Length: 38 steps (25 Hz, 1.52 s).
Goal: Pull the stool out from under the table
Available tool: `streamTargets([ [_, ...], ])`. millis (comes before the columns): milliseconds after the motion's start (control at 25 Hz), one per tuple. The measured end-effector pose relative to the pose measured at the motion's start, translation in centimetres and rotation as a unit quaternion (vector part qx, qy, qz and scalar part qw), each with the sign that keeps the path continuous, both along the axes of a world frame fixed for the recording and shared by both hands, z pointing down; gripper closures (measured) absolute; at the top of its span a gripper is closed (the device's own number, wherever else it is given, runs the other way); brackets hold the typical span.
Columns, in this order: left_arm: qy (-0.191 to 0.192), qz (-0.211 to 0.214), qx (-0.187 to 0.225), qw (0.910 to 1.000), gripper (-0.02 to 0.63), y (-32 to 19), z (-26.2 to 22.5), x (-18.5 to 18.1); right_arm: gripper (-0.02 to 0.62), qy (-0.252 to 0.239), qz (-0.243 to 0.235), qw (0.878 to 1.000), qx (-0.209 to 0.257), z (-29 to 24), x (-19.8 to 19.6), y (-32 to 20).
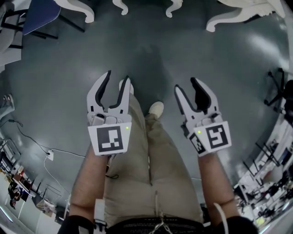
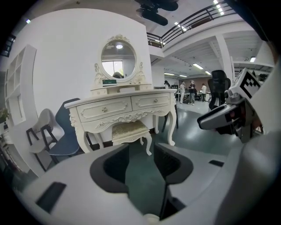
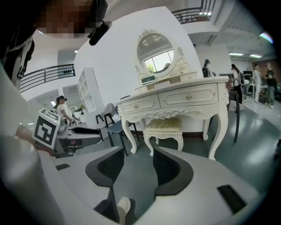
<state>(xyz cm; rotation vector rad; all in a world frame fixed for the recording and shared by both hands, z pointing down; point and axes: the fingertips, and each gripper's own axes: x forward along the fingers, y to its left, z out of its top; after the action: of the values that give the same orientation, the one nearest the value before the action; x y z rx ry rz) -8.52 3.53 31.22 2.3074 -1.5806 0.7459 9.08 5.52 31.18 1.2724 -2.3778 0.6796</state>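
A white carved stool with a cream cushion [image 2: 128, 131] [image 3: 164, 126] stands tucked between the legs of a white dressing table [image 2: 127, 107] [image 3: 175, 102], a few steps ahead of me. In the head view only curved white legs [image 1: 121, 6] show at the top edge. My left gripper [image 1: 117, 80] [image 2: 140, 163] is open and empty, held in the air well short of the stool. My right gripper [image 1: 186, 87] [image 3: 138, 169] is beside it, also open with nothing between its jaws. Both point toward the stool.
A blue chair [image 2: 66, 141] [image 3: 115, 125] stands left of the table. An oval mirror [image 2: 118, 59] tops the table. A black office chair [image 1: 278, 91] is at the right, and a cable with a socket strip [image 1: 49, 155] lies at the left. People stand far back [image 2: 192, 91].
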Motion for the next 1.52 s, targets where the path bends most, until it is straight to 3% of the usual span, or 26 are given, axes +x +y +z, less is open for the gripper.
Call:
streamTargets([
  [200,0.001,-0.009,-0.009,0.9999,0.433,-0.5,0.6,-1.3,0.400,-0.003,0.015,1.000,-0.006,0.1,-0.3,0.0],
  [440,-0.007,0.023,0.013,0.9996,0.433,-1.4,-0.3,-0.3,0.400,0.001,0.025,1.000,-0.009,0.4,-0.3,0.3],
  [880,0.003,0.035,-0.012,0.9993,0.433,-0.9,0.7,-0.3,0.400,-0.009,0.062,0.998,-0.013,0.7,-0.5,0.6],
  [1520,-0.025,0.067,-0.055,0.9959,0.433,-0.3,5.7,-0.6,0.400,-0.016,0.040,0.999,0.006,1.0,-2.7,0.3],
])
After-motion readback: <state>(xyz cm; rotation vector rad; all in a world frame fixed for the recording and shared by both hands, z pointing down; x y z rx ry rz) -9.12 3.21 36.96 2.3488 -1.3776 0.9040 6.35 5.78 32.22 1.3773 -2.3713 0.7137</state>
